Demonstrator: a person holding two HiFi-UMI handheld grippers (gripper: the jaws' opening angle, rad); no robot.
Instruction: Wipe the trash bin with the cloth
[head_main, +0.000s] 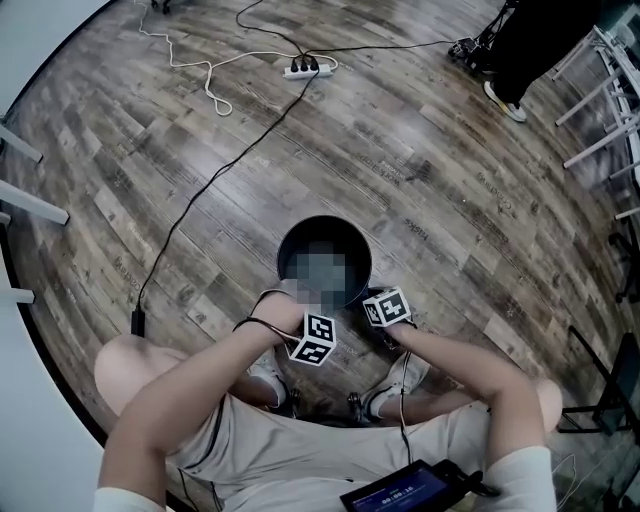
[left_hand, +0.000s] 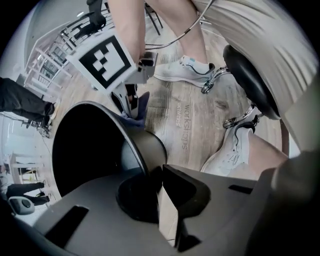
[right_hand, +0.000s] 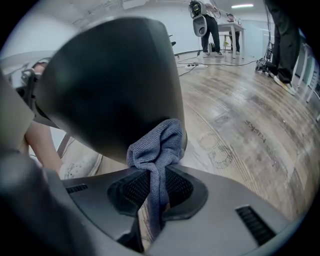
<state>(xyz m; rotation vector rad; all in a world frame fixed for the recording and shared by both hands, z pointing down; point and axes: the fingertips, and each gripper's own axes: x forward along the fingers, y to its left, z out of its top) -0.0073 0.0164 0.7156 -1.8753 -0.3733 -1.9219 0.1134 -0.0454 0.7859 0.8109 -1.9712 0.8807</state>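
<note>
Trash bin (head_main: 325, 222): upright on the wood floor (head_main: 420, 150), between the seated person's shoes (left_hand: 185, 67).
Left gripper (left_hand: 157, 176): pointing down, jaws pinched onto the bin's rim, one inside and one outside.
Right gripper (right_hand: 156, 192): jaws clamped on the cloth (right_hand: 159, 142).
Cloth: grey-blue, bunched ahead of the jaws, against the bin's outer wall.

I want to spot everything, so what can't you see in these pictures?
- Inside of the trash bin: a blurred patch covers it in the head view; the left gripper view shows only blackness.
- Cloth: in the head view the right gripper hides it.
- Standing person: cut off by the head view's top edge.
</note>
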